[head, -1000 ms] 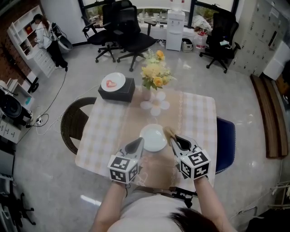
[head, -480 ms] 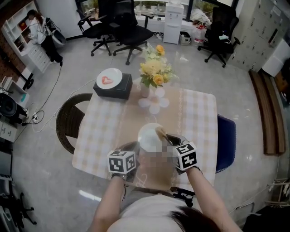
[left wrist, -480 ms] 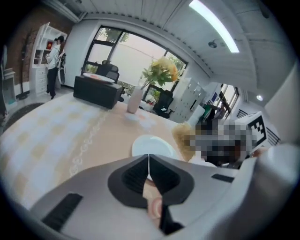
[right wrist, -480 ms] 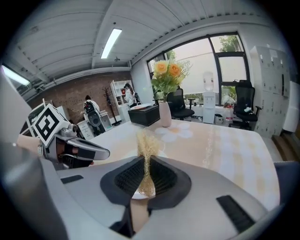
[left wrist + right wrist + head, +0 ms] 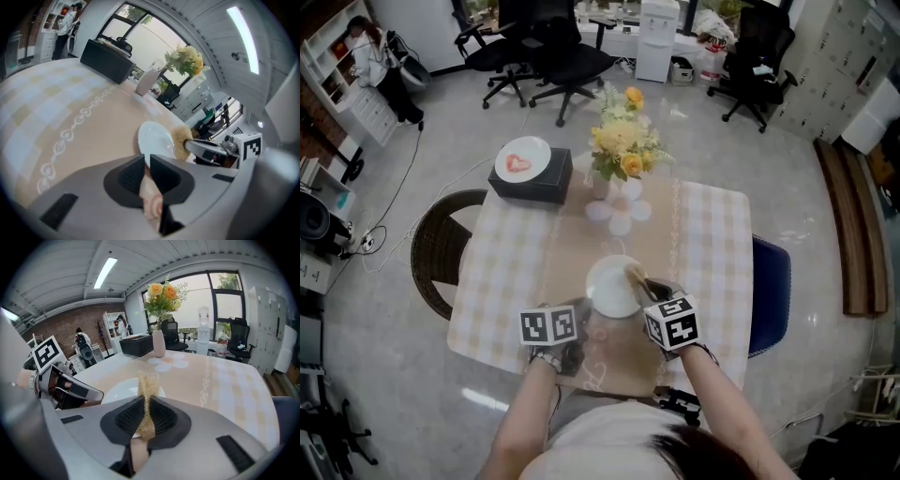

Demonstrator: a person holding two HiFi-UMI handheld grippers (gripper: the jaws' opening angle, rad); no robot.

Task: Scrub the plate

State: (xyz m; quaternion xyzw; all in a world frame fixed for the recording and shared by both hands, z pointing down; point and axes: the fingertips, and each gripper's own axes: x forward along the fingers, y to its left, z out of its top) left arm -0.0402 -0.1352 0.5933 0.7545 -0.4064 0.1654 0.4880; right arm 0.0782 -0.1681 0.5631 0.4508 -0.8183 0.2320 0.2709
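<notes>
A white plate (image 5: 612, 286) lies on the beige runner near the table's front edge. My left gripper (image 5: 579, 311) is at its near-left rim, and in the left gripper view the jaws (image 5: 146, 161) are shut on the edge of the plate (image 5: 157, 139). My right gripper (image 5: 652, 289) is shut on a tan fibrous scrubber (image 5: 635, 275), which rests against the plate's right rim. In the right gripper view the scrubber (image 5: 147, 387) stands upright between the jaws, over the plate (image 5: 119, 392).
A vase of yellow flowers (image 5: 621, 150) and a flower-shaped mat (image 5: 619, 214) stand farther back on the runner. A black box (image 5: 530, 176) carrying a small plate sits at the far left corner. A wicker chair (image 5: 441, 253) is at the left, a blue chair (image 5: 767, 291) at the right.
Both grippers have drawn in towards the plate. The left one, open beside the plate a second ago, has shut on its rim. The scrubber has moved onto the plate's right side.
</notes>
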